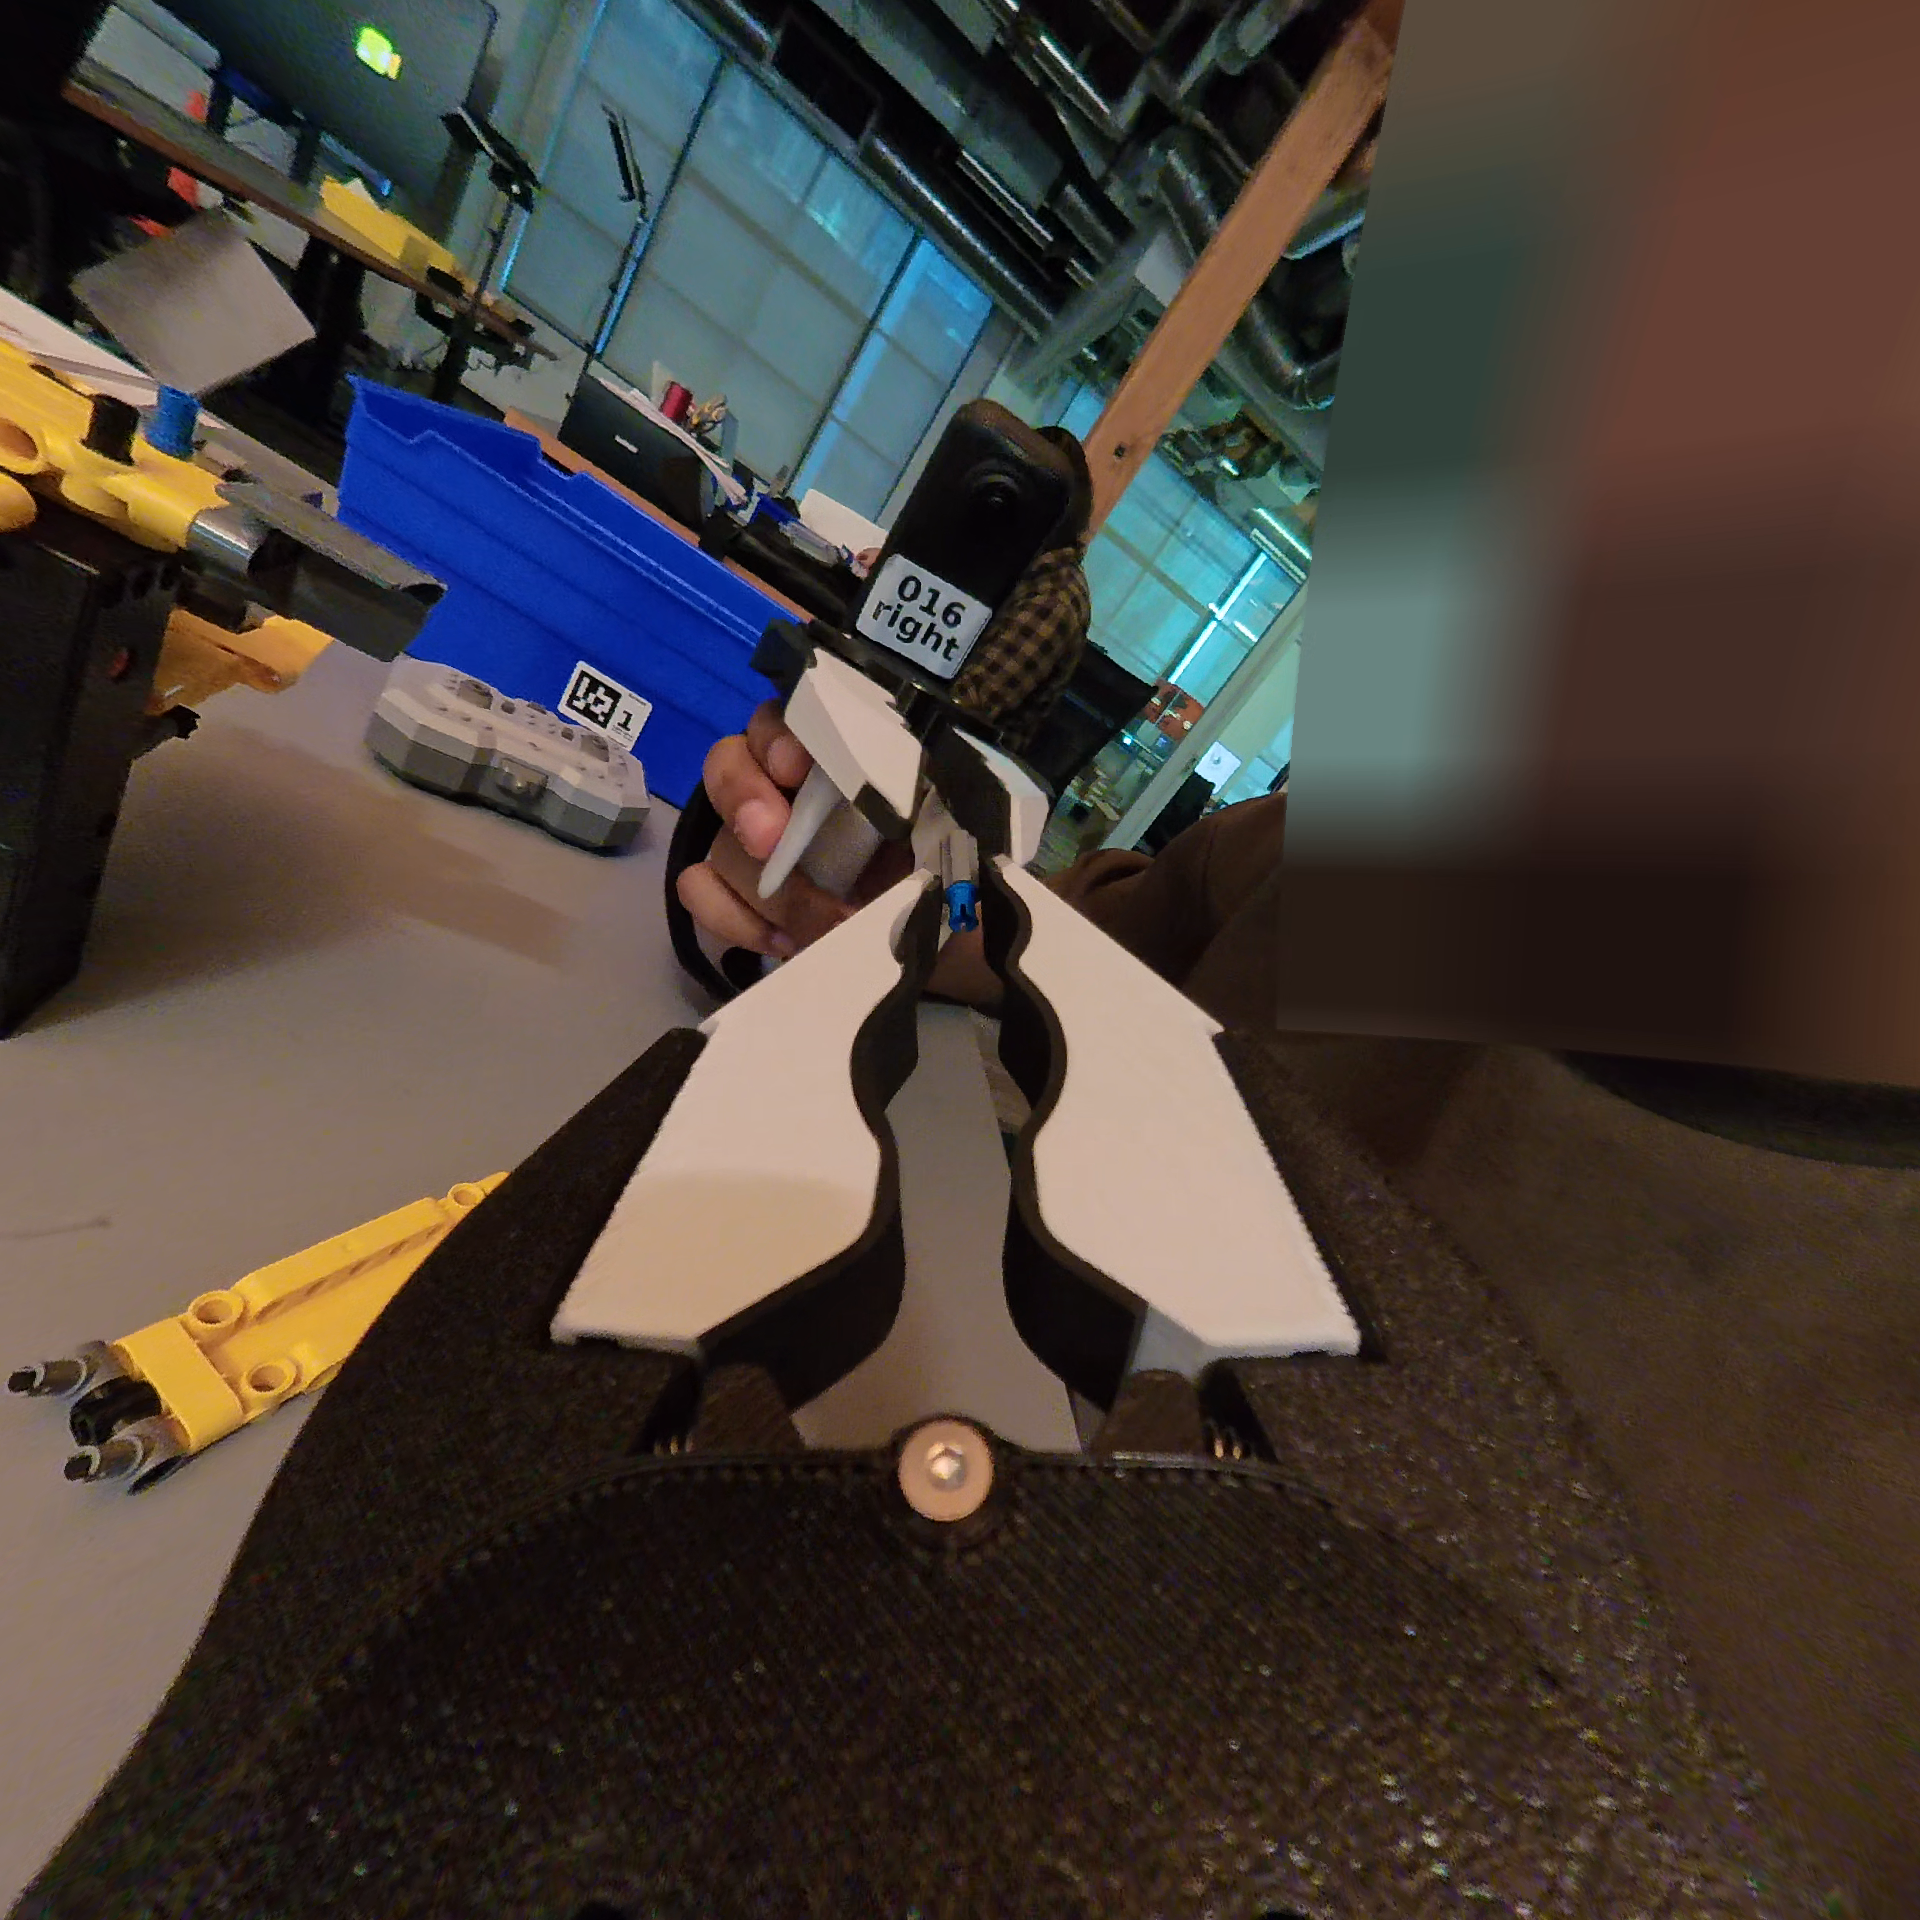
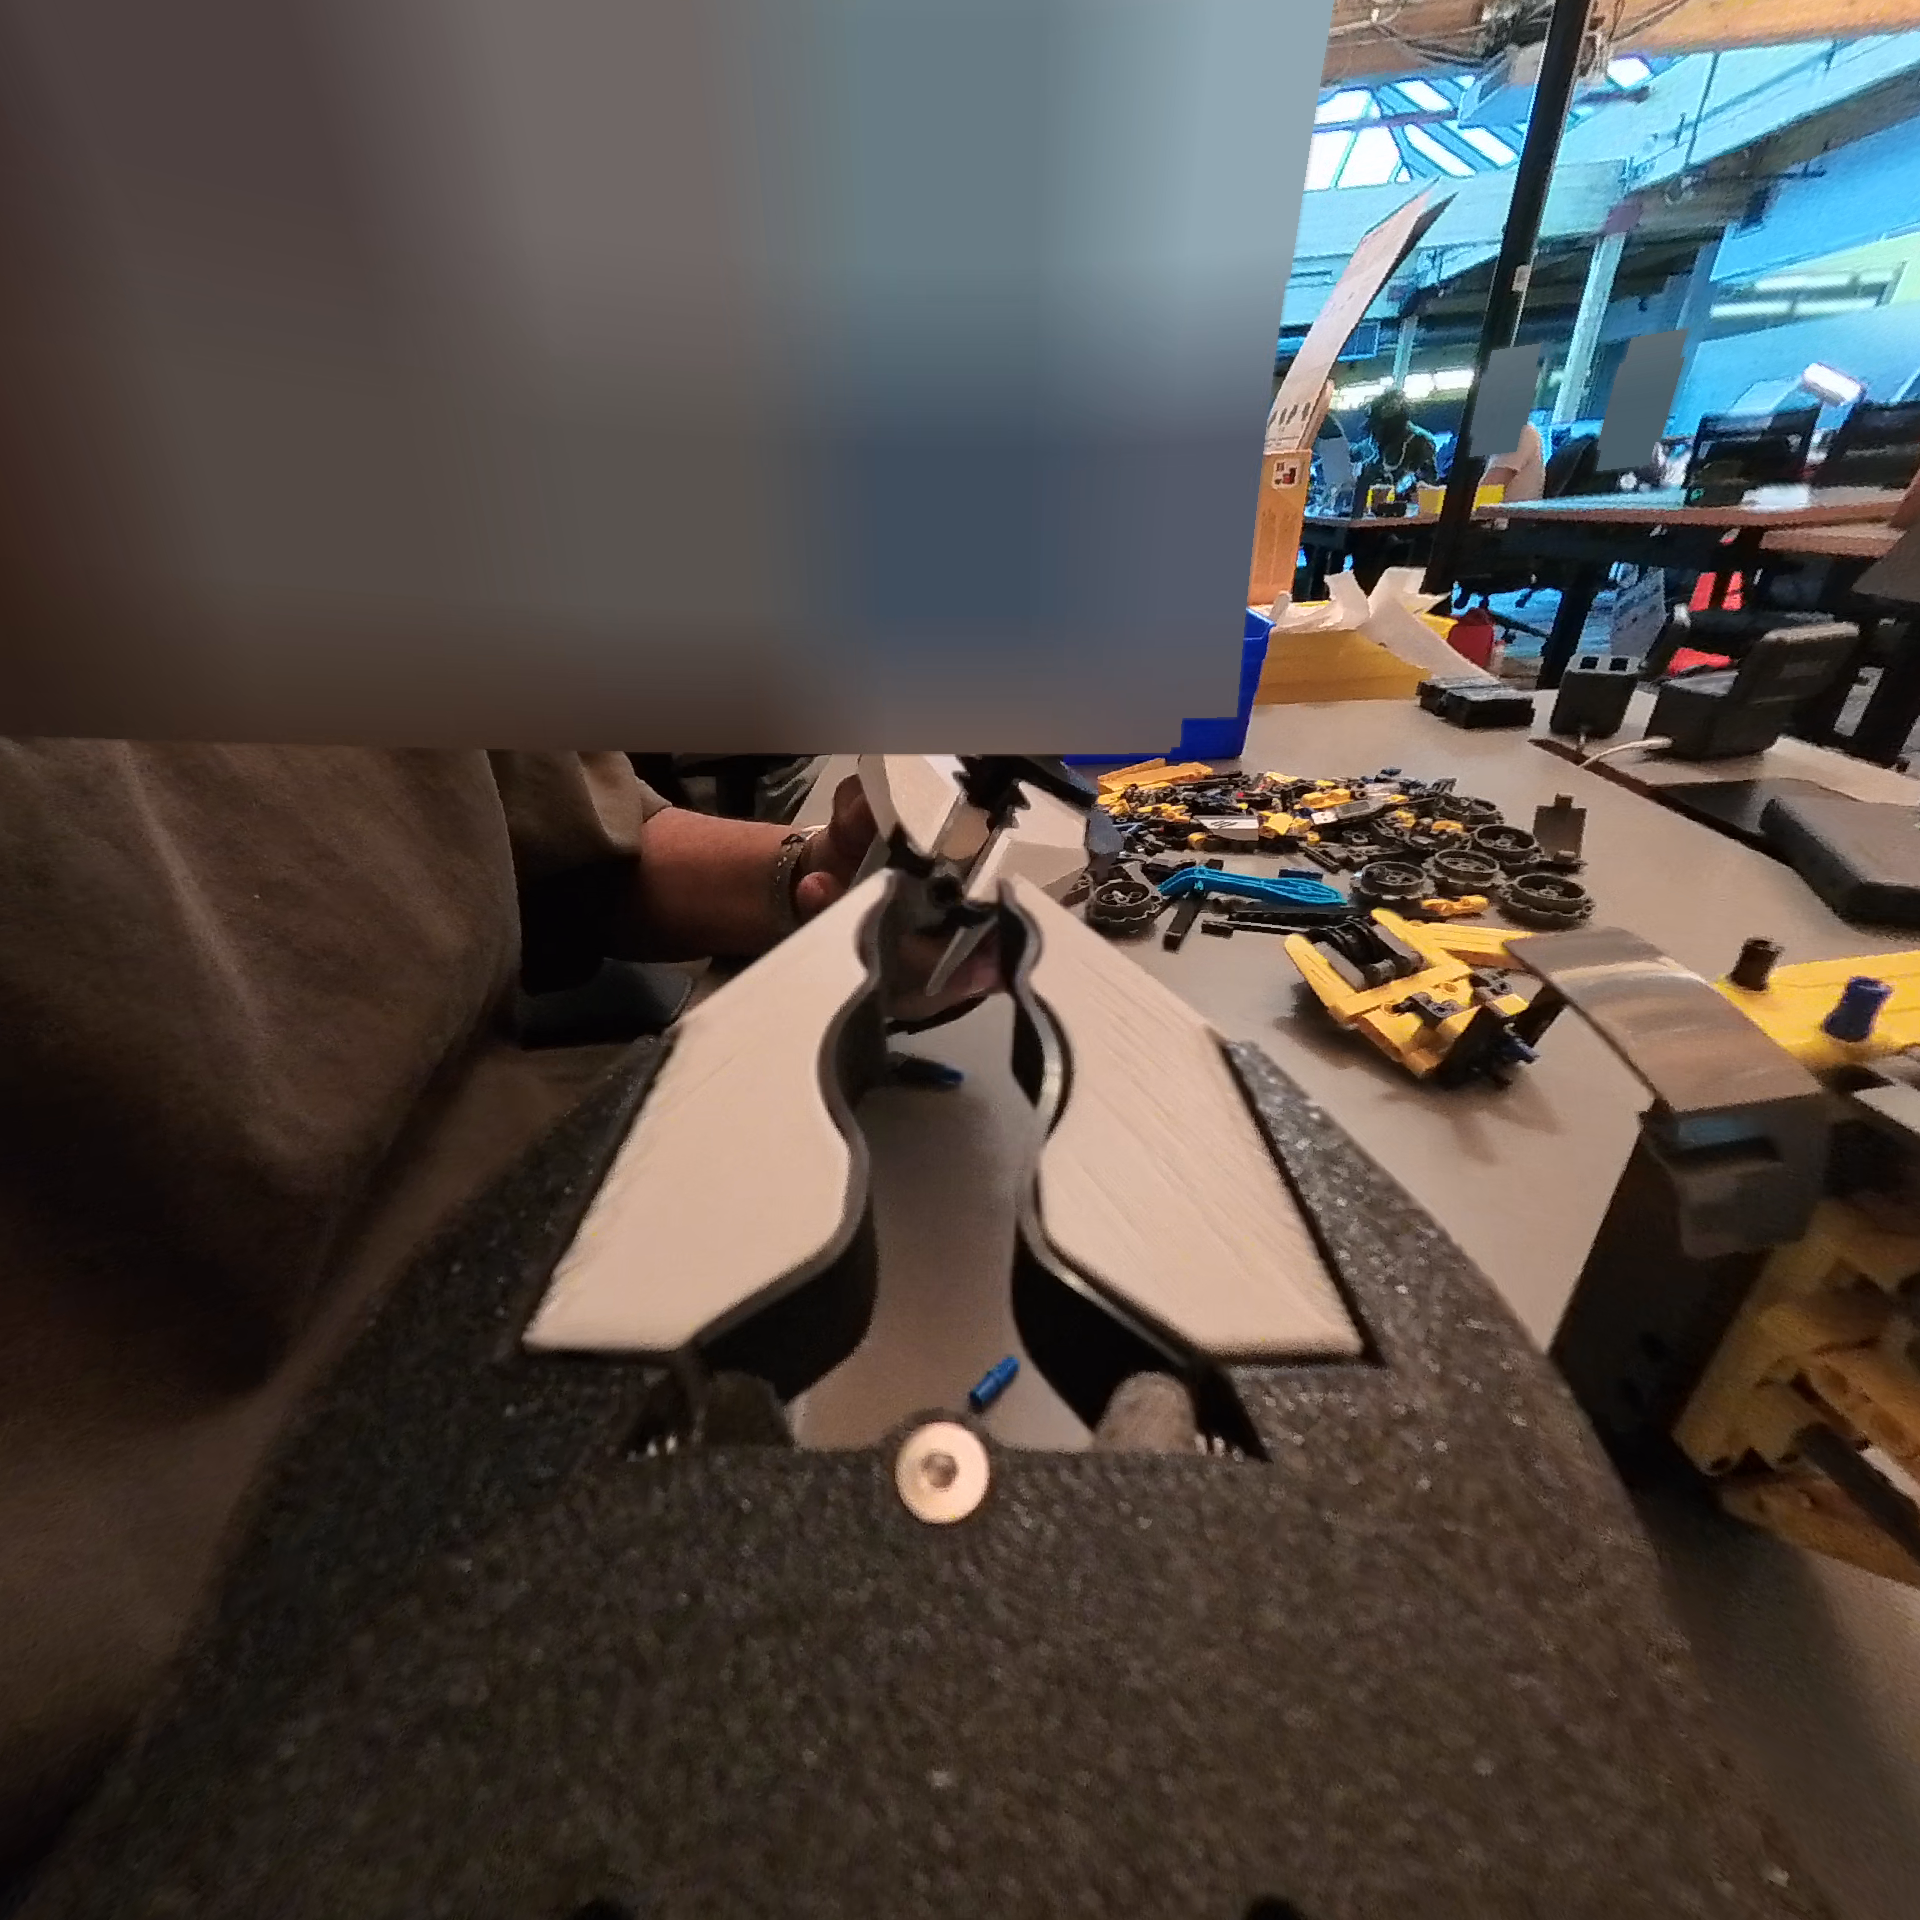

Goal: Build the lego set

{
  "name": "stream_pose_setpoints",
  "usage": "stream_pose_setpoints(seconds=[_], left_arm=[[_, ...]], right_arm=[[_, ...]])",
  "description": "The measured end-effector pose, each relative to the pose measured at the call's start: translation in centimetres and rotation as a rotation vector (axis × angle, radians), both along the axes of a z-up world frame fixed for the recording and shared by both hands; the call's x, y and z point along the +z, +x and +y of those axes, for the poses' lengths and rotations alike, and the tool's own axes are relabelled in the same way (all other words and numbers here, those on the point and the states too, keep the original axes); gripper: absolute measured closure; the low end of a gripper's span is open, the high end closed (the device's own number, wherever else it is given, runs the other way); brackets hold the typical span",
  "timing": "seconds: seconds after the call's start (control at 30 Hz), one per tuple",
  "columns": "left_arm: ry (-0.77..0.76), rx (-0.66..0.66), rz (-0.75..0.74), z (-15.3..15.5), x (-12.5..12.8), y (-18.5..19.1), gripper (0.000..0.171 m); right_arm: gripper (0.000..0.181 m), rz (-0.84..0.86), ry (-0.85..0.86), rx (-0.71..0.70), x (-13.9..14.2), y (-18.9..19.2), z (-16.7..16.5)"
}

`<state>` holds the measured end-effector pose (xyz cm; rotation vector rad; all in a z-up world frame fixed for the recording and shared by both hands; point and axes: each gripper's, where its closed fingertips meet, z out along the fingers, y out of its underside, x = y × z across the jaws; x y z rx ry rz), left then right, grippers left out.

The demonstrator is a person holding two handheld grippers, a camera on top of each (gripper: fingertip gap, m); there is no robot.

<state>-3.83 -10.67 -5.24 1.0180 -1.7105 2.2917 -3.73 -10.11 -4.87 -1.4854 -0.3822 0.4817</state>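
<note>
Blue pin point(image 1: 961, 902) sat between the narrowed tips of the left gripper point(image 1: 957, 883), facing the right gripper point(image 2: 948, 902).

Right gripper stood narrow, seemingly empty; a slight misalignment could drop the pin onto the grey tabletop point(image 1: 312, 935).

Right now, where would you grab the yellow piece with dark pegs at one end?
Probably take the yellow piece across its narrow middle, from above: it lies flat on the grey table, both long sides free. The dark pegs look too small and round to hold firmly.
</note>
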Motion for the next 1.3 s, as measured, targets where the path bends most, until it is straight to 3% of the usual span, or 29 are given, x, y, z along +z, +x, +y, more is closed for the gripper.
stream_pose_setpoints(seconds=[0.3,0.5,0.73,0.83,1.3], left_arm=[[-0.079,-0.098,0.134,-0.2,-0.5,-0.2,0.169],[-0.108,-0.150,0.212,-0.4,-1.3,-0.2,0.169],[-0.110,-0.172,0.224,-0.8,-1.4,-0.4,0.169],[-0.096,-0.155,0.222,-0.8,-1.6,-0.2,0.158],[-0.107,-0.174,0.204,-1.1,-1.3,-0.5,0.169]], right_arm=[[0.155,-0.386,0.139,-0.072,-0.6,-0.2,-0.3],[0.171,-0.560,0.176,-0.083,-1.5,-0.5,-0.3],[0.174,-0.574,0.170,-0.068,-1.6,-0.6,-0.6],[0.174,-0.553,0.155,-0.065,-1.6,-0.6,-0.6],[0.174,-0.511,0.134,-0.055,-1.8,-1.0,-0.3]])
